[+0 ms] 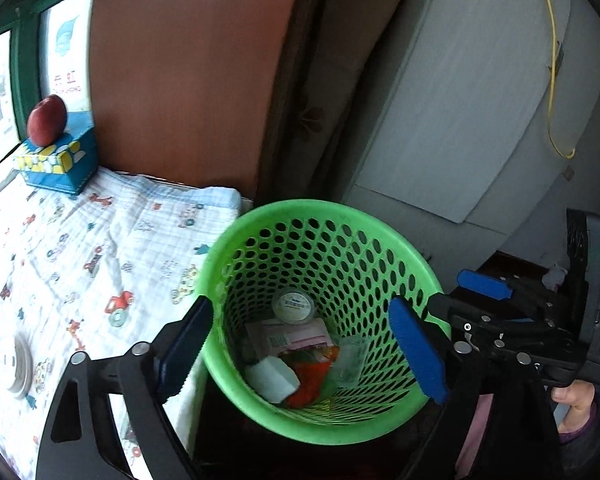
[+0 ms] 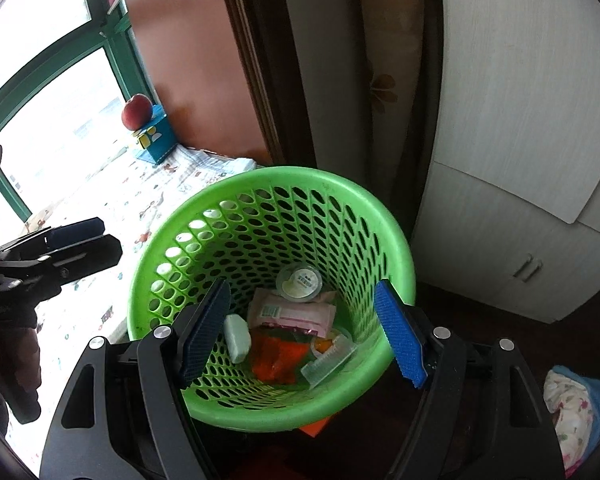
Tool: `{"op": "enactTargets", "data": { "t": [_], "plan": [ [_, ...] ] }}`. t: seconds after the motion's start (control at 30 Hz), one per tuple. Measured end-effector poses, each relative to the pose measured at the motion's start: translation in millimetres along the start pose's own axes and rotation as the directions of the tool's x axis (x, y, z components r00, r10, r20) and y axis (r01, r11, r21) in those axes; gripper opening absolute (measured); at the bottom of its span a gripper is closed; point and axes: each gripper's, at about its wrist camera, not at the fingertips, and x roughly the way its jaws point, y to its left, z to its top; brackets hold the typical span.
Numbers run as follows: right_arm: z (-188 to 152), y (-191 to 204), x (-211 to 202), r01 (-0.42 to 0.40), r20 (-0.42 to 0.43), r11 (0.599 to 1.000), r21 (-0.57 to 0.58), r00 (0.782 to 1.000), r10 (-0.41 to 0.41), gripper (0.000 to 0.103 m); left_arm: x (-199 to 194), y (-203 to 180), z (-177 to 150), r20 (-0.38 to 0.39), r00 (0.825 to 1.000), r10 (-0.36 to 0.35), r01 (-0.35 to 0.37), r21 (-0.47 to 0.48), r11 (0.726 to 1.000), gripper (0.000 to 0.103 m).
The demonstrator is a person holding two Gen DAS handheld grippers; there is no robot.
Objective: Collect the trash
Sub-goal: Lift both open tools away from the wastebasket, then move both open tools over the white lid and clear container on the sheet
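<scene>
Both our claws, left claw (image 1: 301, 346) and right claw (image 2: 301, 332), hang spread wide and hold nothing above the green basket (image 2: 395, 240), where the trash (image 2: 296, 316) lies. Beside it a patterned cloth (image 1: 80, 248) covers the bed; an apple (image 1: 46, 119) sits on a blue box (image 1: 66, 162) near the window (image 2: 40, 80).

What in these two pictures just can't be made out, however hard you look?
- Print on the round lidded cup in the green basket: too small in both views.
- Orange wrapper: partly buried under the pink packet.
- Round white object on the patterned cloth: blurred, left view.
- Orange scrap under the basket: mostly hidden, right view.
- Window posters: blurred.
</scene>
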Motion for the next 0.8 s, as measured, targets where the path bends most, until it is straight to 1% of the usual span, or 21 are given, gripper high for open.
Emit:
{"op": "enactTargets", "data": {
  "t": [0.13, 0.23, 0.33, 0.43, 0.53, 0.6, 0.8],
  "plan": [
    [2.0, 13.3, 2.7, -0.016, -0.003, 1.000, -0.020, 1.000, 0.016, 0.074, -13.8, 14.2, -3.6, 0.028, 0.999, 0.037, -0.037, -0.016, 0.999, 0.092],
    [4.4, 26.1, 6.2, -0.031, -0.006, 0.999, -0.042, 1.000, 0.030, 0.074, -25.6, 29.3, -7.9, 0.037, 0.995, 0.092, -0.091, -0.026, 0.996, 0.093],
    [6.3, 43.5, 11.6, -0.062, -0.016, 0.996, -0.062, 0.998, 0.061, 0.074, -36.4, 45.6, -10.5, 0.043, 0.990, 0.136, -0.134, -0.037, 0.990, 0.093],
    [8.4, 61.1, 16.7, -0.085, -0.021, 0.993, -0.086, 0.996, 0.084, 0.074, -49.4, 65.7, -14.5, 0.053, 0.978, 0.200, -0.197, -0.063, 0.978, 0.094],
    [11.4, 83.6, 23.5, -0.117, -0.029, 0.987, -0.110, 0.993, 0.115, 0.074, -65.0, 87.7, -20.6, 0.060, 0.963, 0.262, -0.257, -0.090, 0.962, 0.095],
    [15.5, 96.4, 28.6, -0.135, -0.036, 0.983, -0.122, 0.991, 0.131, 0.074, -74.1, 101.0, -24.2, 0.059, 0.957, 0.284, -0.277, -0.102, 0.955, 0.095],
    [26.2, 143.2, 45.8, -0.193, -0.065, 0.968, -0.161, 0.981, 0.184, 0.074, -102.8, 147.4, -41.2, 0.049, 0.937, 0.347, -0.334, -0.178, 0.926, 0.095]
  ]
}}
